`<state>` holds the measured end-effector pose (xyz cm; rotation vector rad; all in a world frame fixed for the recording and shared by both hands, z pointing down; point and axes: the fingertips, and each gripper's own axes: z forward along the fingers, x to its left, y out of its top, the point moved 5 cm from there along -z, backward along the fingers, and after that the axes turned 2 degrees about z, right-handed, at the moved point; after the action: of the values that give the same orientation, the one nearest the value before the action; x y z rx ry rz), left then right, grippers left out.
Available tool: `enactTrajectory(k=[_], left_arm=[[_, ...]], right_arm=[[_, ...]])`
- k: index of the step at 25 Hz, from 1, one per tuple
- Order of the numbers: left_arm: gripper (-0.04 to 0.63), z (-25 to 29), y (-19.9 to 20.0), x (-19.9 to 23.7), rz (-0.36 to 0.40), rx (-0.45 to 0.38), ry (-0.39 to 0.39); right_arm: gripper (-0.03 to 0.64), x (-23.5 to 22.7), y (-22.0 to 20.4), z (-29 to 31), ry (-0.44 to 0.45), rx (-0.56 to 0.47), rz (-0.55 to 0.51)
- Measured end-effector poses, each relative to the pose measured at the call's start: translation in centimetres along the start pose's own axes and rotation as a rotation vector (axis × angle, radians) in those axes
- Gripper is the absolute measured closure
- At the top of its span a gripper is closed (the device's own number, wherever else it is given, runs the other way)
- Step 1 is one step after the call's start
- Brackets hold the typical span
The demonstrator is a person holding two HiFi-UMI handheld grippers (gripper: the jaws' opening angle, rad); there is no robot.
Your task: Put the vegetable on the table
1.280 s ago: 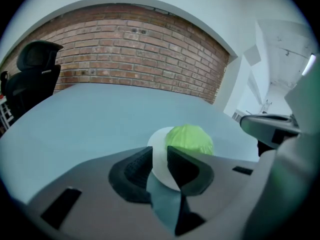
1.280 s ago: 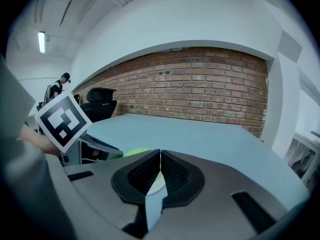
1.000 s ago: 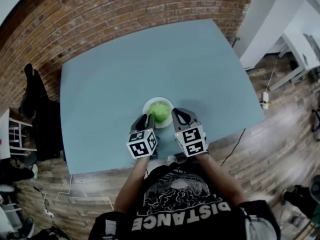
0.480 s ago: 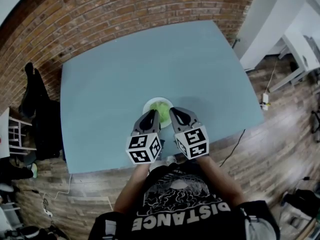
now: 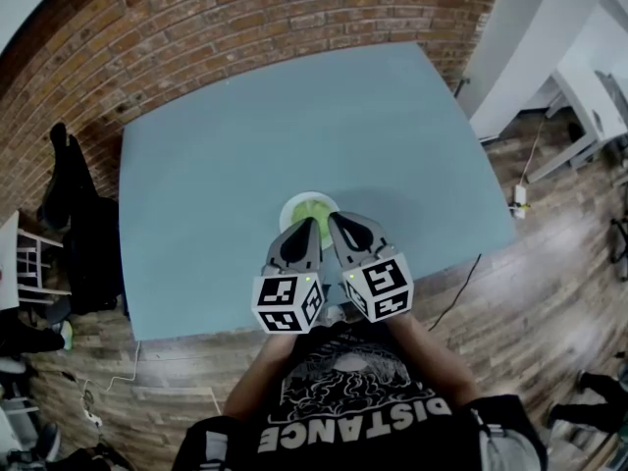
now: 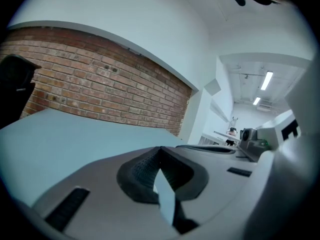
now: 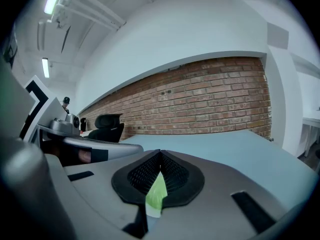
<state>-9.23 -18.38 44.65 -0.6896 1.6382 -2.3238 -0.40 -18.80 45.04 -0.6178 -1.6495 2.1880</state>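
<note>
A round green vegetable (image 5: 312,207) lies on a small white plate (image 5: 290,207) near the front edge of the blue-grey table (image 5: 245,126). Both grippers hover just above its near side, side by side and almost touching. My left gripper (image 5: 308,225) is shut with nothing in it, and so is my right gripper (image 5: 334,221). In the left gripper view the jaws (image 6: 160,149) meet at the tip. The right gripper view shows shut jaws (image 7: 160,154), and a sliver of the green vegetable (image 7: 157,194) shows through the slit below them. Much of the vegetable is hidden.
A brick wall (image 5: 196,27) runs behind the table. A dark chair with clothes (image 5: 74,224) and a white stand (image 5: 20,258) are at the left. White desks (image 5: 589,106) stand at the right, with cables on the wood floor (image 5: 520,292).
Both grippers have drawn together and back toward me, from flanking the vegetable to hovering shut over its near side. The vegetable stays on the plate.
</note>
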Motion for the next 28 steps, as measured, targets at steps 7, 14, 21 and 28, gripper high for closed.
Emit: enactTrajectory(k=[7,14,21,28], left_arm=[[0.594,-0.2,-0.1,0.1,0.018,0.020,0.027],[0.595,-0.3,-0.3,0.0,0.025,0.037,0.012],[0.595,-0.3,-0.6,-0.6,0.035,0.056,0.009],[0.595,-0.2,-1.0,-1.2,0.052,0.068,-0.005]], right_arm=[[0.607,0.5,0.0,-0.3,0.018,0.008,0.002],[0.607,0.7,-0.3,-0.4,0.014,0.023,-0.005],[0.607,0.4,-0.2,-0.9,0.008,0.024,-0.006],[0.607,0.2,-0.2,-1.1,0.002,0.023,-0.010]])
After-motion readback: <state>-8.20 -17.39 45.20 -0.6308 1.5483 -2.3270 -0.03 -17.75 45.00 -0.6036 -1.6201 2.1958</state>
